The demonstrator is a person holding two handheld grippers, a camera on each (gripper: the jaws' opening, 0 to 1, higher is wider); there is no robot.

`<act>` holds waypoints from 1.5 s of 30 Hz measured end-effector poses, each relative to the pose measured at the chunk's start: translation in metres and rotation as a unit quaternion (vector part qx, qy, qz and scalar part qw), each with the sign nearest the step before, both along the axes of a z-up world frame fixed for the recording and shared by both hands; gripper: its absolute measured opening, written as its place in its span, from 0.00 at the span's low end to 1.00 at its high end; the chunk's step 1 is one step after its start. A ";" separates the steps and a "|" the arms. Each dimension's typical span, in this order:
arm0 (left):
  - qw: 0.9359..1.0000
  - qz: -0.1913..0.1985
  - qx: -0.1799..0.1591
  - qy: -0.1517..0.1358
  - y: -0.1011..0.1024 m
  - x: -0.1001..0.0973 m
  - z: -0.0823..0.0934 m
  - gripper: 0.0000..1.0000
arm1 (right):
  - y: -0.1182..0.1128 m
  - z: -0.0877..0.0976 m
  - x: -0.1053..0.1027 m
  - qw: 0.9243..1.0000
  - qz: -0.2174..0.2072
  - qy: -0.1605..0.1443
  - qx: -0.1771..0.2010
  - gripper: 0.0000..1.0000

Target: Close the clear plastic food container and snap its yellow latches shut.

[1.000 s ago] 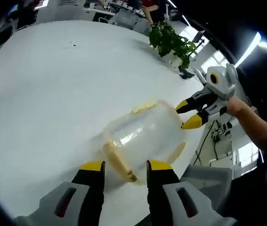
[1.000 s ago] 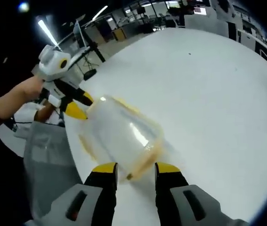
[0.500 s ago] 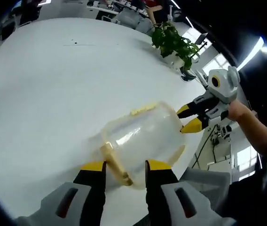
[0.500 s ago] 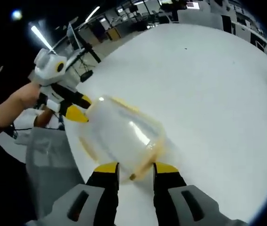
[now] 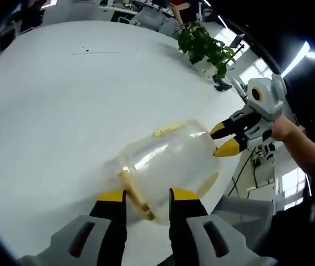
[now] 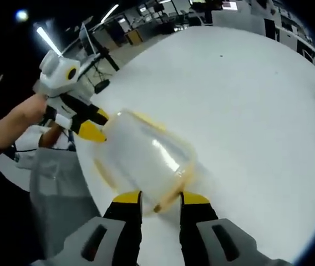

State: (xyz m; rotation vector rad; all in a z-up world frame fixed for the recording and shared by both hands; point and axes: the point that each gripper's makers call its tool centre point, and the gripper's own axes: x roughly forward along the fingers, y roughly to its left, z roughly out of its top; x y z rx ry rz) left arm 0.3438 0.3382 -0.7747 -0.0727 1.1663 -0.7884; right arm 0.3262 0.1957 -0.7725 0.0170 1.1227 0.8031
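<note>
A: Start with the biggest thing. Where's everything sitting?

B: On a broad white tabletop (image 5: 52, 100), round-edged, running to the upper left of the left gripper view. Behind it is an office with desks and ceiling strip lights, and a potted plant (image 5: 204, 49) stands at the upper right.

A: And the clear plastic food container (image 5: 168, 160)?

B: Low and centre in both views, near the tabletop's edge, lid on. I'd judge the lid is already down and the latches are the step in hand.

A: Why are both tools on it?

B: One from each end, so the box cannot slide while a latch is pressed, by my reading. The left claw (image 5: 146, 198) stands with its jaws a little apart, straddling a yellow latch (image 5: 134, 191) at the near end; whether they pinch it I cannot tell. The right claw (image 6: 161, 200) does the same at the opposite end, its jaws either side of the other latch (image 6: 167, 197); again, contact is unclear.
</note>
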 end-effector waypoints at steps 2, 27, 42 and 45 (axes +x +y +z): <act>1.000 0.010 -0.002 0.001 0.001 0.003 -0.002 0.25 | 0.002 0.000 -0.007 1.000 -0.020 0.014 0.011 0.21; 0.999 0.044 -0.029 0.010 0.004 0.007 0.002 0.24 | 0.003 -0.002 0.005 1.000 -0.005 0.022 -0.010 0.22; 0.999 0.040 -0.013 -0.001 0.003 0.007 0.001 0.24 | 0.003 0.000 0.001 1.000 -0.002 0.001 -0.001 0.22; 0.999 0.032 -0.014 0.003 0.004 0.006 0.000 0.24 | 0.004 -0.001 -0.002 1.000 -0.001 0.016 -0.011 0.22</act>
